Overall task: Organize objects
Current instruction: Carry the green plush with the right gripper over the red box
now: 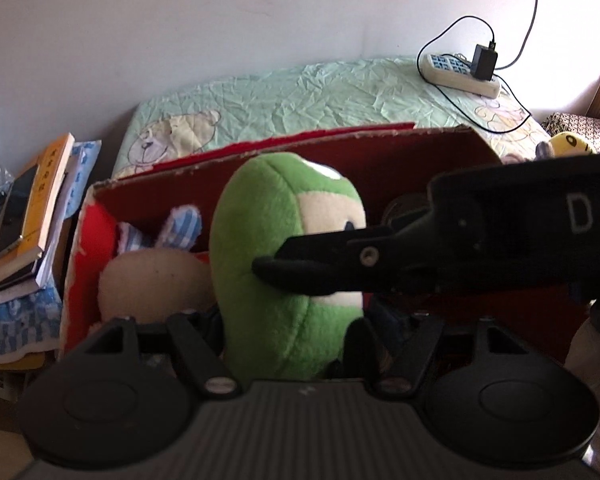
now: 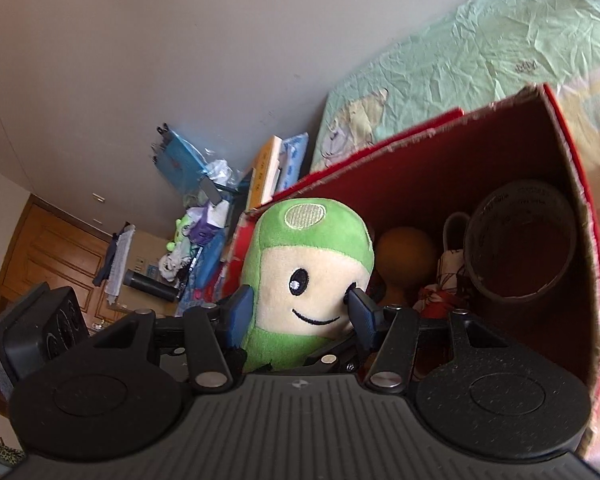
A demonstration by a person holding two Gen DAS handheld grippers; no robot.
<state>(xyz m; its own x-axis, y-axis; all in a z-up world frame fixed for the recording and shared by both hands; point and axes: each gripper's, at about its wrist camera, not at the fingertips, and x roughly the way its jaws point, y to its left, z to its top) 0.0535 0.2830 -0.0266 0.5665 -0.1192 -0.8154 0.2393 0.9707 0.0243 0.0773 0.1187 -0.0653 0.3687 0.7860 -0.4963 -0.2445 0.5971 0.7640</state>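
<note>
Behind, a green quilted bed (image 1: 320, 92) backs the red box (image 2: 556, 184). Over that box's near edge, the green plush doll (image 2: 312, 280) is clamped by both right tongs (image 2: 300, 312) and left tongs (image 1: 288, 344), whose fingertips the plush hides. Inside the box, tape roll (image 2: 520, 240) sits half-shadowed.

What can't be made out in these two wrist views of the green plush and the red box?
- Left gripper fingertips: left wrist view, hidden behind the green plush.
- Red box floor: both views, covered by the toys and gripper bodies.
- Cream toy with checked ears: left wrist view, face not visible, blurred.
- Brown roll lettering: right wrist view, too small and dark to read.
</note>
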